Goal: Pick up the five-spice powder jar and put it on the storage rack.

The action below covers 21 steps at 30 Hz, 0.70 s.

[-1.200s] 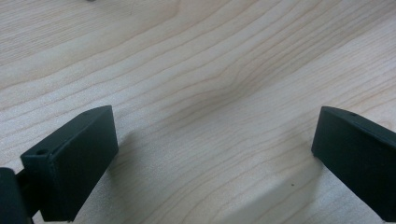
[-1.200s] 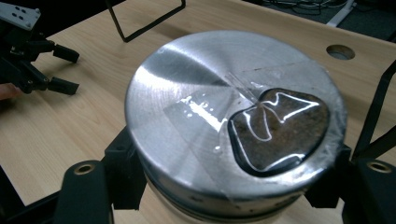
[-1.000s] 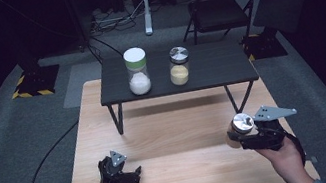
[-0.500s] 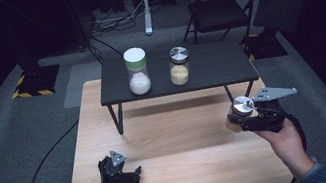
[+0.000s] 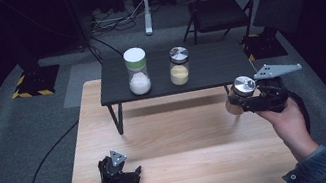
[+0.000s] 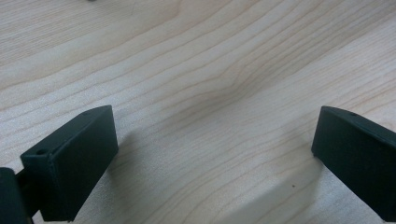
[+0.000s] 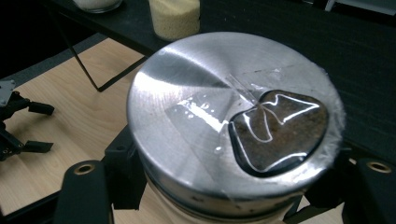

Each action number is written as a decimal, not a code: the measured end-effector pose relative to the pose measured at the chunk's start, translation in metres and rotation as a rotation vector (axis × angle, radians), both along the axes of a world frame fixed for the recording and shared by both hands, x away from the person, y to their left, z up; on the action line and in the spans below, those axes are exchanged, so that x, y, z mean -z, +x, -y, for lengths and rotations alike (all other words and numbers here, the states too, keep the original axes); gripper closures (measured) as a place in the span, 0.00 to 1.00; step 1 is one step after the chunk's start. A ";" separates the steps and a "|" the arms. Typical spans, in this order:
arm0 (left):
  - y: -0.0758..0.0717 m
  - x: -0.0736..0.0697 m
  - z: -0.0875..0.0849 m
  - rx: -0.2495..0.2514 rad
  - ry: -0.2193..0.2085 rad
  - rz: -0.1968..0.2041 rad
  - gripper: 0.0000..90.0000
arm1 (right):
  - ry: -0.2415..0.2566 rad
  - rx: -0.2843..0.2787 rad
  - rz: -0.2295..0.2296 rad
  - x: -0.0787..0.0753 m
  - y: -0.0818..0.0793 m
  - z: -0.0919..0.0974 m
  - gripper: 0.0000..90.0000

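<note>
Right gripper: you have it pinching a jar with a silver lid, held just below the lid rim; jaws pressed on both sides of the jar body in the right gripper view.
Jar place: in the air, between your jaws, just off the right end of the black side table; above the wooden board; not resting on anything.
Left gripper: jaws spread, nothing between them; low over the board, well apart from the jar.
Jar axis: long axis runs lid to base, close to upright; lid faces up and a bit toward your gripper camera; the base points down at the board; contents hidden by the lid, cannot tell the fill.
Risk 1: the jar slips down through your jaws; cause is a smooth round wall and a grip high under the lid; a jerk would do it.
Risk 2: you clip the table edge or its leg with the jar base; cause is coming in too low from the side.
Risk 3: you knock the yellow-filled jar or the white-lidded jar already on the table, both farther along it from your gripper; cause is setting down too close.
Risk 4: the jar tips on release; cause is letting go while it's tilted or half over the edge.
Lid detail: a taped clear patch with dark material on top; keep it clear of the jaws.
</note>
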State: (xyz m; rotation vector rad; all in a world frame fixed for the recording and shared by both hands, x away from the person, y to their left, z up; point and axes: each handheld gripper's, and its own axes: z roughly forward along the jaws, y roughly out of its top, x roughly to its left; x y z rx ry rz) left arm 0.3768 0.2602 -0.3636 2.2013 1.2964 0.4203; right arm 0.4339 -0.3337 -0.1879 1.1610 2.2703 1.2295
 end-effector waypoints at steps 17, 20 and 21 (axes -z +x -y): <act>0.000 0.000 0.000 0.002 0.000 -0.001 0.00 | -0.004 0.004 0.048 -0.030 0.035 -0.018 0.33; 0.000 0.000 0.000 0.002 0.000 -0.001 0.00 | 0.000 0.009 0.056 -0.033 0.042 -0.020 0.33; 0.000 0.000 0.000 0.002 0.000 0.000 0.00 | -0.001 0.009 0.058 -0.034 0.044 -0.020 0.33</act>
